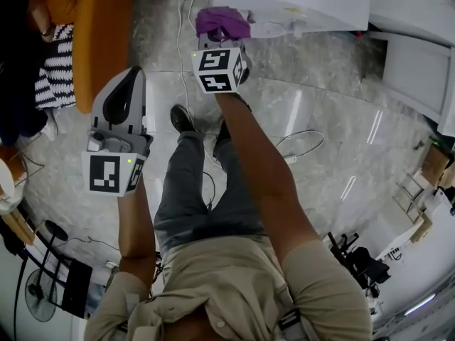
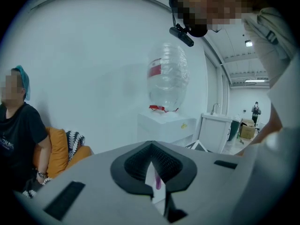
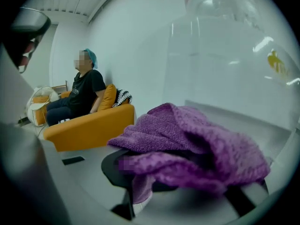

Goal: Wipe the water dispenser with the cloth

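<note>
The white water dispenser (image 1: 298, 2) stands at the top of the head view, with a clear water bottle (image 2: 168, 76) on it. My right gripper (image 1: 222, 40) is stretched out to the dispenser's left front corner and is shut on a bunched purple cloth (image 1: 222, 22). In the right gripper view the purple cloth (image 3: 187, 139) covers the jaws, and the bottle (image 3: 225, 55) looms right behind it. My left gripper (image 1: 122, 94) hangs back at the left, away from the dispenser (image 2: 165, 125). Its black pads (image 2: 140, 165) meet with nothing between them.
An orange sofa (image 1: 99, 27) with a striped cushion (image 1: 53, 73) stands at the left, and a person (image 3: 84, 90) sits on it. Cables (image 1: 302, 144) lie on the marble floor. A white sink cabinet (image 2: 218, 128) is right of the dispenser. A fan (image 1: 39, 297) stands at bottom left.
</note>
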